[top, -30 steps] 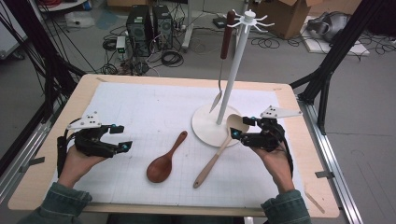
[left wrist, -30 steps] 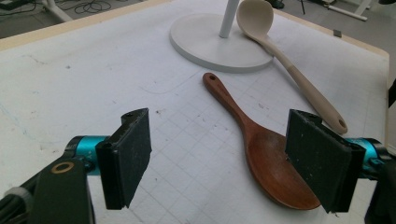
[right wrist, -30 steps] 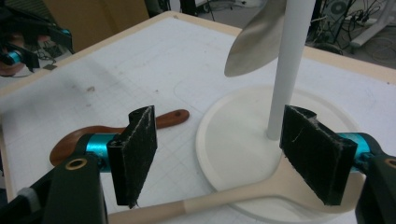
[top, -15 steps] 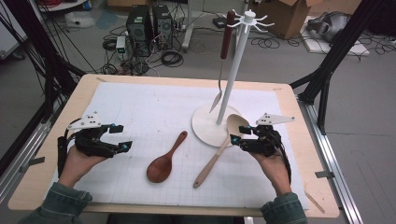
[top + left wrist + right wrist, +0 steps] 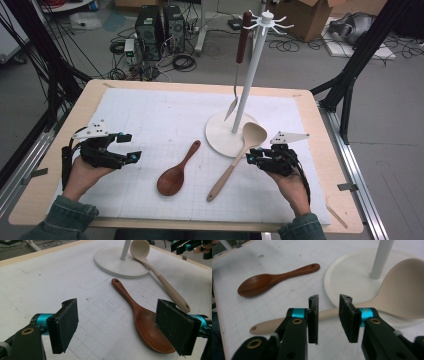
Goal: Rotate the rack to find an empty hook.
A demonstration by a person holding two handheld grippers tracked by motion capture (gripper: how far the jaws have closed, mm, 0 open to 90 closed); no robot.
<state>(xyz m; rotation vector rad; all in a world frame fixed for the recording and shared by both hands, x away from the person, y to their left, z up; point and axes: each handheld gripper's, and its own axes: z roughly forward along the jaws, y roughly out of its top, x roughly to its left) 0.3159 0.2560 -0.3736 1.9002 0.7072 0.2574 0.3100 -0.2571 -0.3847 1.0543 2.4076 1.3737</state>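
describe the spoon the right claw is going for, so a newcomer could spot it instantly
Start at the white stand on the table's right half, with its round base. The cream ladle-like spoon rests its bowl on that base's edge, handle running down-left onto the gridded mat; the right claw straddles its handle. Its neighbour, the brown wooden spoon, is darker, shorter and clear of the base.

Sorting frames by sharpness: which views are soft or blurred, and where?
High view: soft all over, evenly lit, faint shadows. Left gripper view: crisp on the brown spoon and grid. Right gripper view: pale ladle and stand base are soft, the jaws sharper.
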